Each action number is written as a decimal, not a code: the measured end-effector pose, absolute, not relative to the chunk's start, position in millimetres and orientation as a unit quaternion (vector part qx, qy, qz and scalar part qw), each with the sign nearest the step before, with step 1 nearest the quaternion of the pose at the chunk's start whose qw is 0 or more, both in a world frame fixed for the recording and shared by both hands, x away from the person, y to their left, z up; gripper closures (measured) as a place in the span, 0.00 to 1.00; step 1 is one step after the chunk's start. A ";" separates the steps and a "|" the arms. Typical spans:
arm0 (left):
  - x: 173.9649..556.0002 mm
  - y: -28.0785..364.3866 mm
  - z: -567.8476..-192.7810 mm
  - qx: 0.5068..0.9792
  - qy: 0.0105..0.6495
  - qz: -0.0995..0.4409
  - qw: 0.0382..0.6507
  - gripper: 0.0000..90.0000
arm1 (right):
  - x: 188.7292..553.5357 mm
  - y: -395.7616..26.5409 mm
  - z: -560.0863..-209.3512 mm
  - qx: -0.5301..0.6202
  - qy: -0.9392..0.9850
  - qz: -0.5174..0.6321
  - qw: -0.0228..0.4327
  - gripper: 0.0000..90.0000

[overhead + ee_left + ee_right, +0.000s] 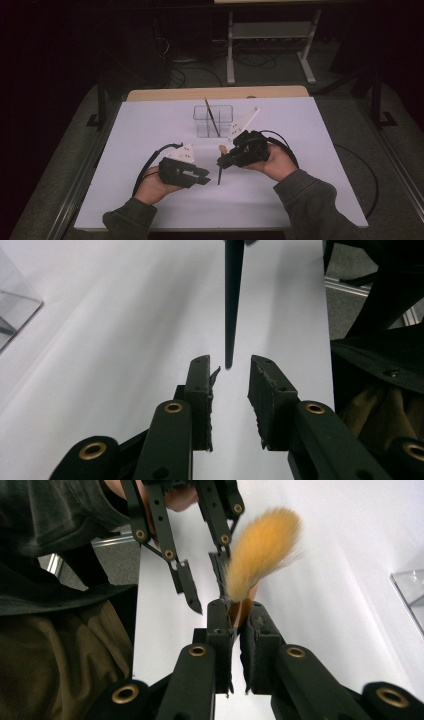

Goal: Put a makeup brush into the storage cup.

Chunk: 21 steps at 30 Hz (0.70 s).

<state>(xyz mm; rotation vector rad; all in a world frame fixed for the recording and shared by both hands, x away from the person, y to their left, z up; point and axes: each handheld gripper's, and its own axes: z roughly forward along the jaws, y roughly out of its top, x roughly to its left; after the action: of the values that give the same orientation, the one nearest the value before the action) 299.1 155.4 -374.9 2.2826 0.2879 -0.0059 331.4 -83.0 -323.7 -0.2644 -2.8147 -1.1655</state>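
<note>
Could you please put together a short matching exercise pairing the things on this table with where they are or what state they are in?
Things:
1. left claw
2. right claw
3. clear organizer
4. white table

States:
A. holds one dark brush upright
B. open, nothing in its grip
C. shut on the makeup brush
D. carries the organizer

Pairs: 1-B, 2-C, 3-A, 4-D

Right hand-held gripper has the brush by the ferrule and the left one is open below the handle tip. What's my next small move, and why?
Probably ease the left hand-held gripper forward until its open jaws straddle the brush handle, then close. The dark tip hangs just ahead of the gap, while the right hand-held gripper is clamped near the bristles.
</note>
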 end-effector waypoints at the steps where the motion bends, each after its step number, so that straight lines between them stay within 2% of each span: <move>1: 299.0 156.2 -375.4 0.906 0.114 -0.001 0.409 0.78 | 332.0 -84.0 -324.0 -0.088 -0.920 -0.380 0.040 0.92; 21: 297.1 173.4 -385.5 0.906 0.138 0.012 0.399 0.71 | 339.8 -98.2 -325.9 -0.110 -0.926 -0.359 0.033 0.92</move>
<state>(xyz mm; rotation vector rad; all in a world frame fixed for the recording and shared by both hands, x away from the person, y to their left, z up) 297.1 173.4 -385.5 2.2937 0.3495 0.0311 339.8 -98.2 -325.9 -0.3398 -2.8505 -1.1056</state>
